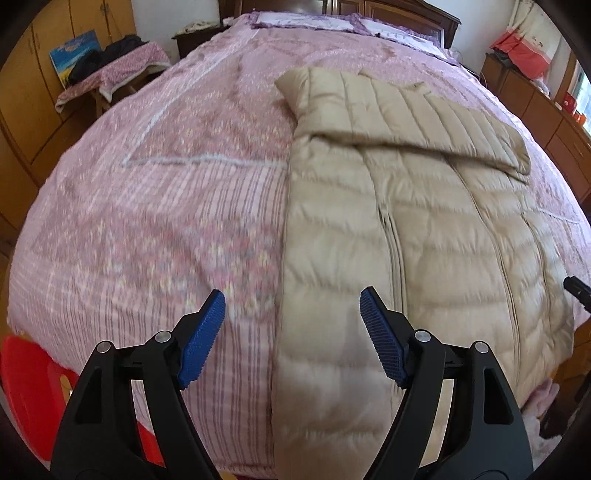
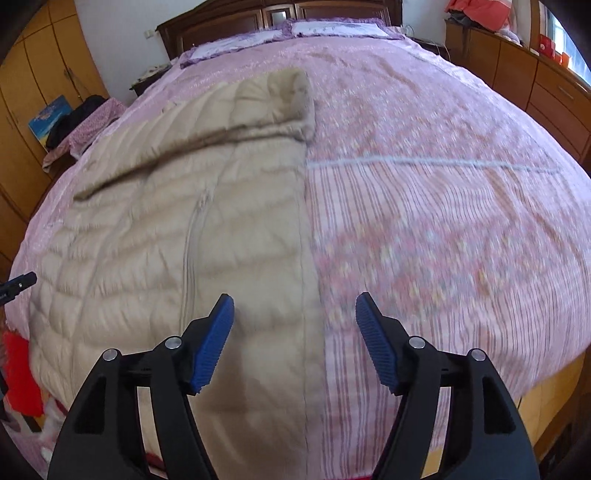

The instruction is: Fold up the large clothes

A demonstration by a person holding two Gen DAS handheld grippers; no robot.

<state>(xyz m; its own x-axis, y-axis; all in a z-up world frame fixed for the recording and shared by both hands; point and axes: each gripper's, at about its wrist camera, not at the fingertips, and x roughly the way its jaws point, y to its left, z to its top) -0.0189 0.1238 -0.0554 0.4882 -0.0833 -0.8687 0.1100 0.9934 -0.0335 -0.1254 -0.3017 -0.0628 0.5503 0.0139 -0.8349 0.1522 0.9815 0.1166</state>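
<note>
So both my grippers are hanging over the foot end of the bed, angled down. My left gripper (image 1: pixel 291 306) is spread wide with nothing in it, one blue pad over the pink bedspread (image 1: pixel 147 221) and the other over the beige puffer jacket (image 1: pixel 424 229). My right gripper (image 2: pixel 294 308) is gaping too, also empty, and sits over the jacket's (image 2: pixel 184 229) other long edge, one pad above the quilting, the other above the bedspread (image 2: pixel 443 221).

The jacket lies flat along the bed, zipper up, with a sleeve folded across its upper part and the collar end pointing at the pillows (image 1: pixel 306 20) and dark headboard (image 2: pixel 258 18). Around the bed: wooden wardrobes (image 1: pixel 33 122), a low cabinet run (image 2: pixel 546 92) by the window, a cluttered side stand (image 1: pixel 122 70), a red plastic stool (image 1: pixel 33 387) near the corner.

Everything close is motion-smeared, and the jacket's hem gets cut off behind my gripper arms. I can't tell whether the pads touch the fabric.
</note>
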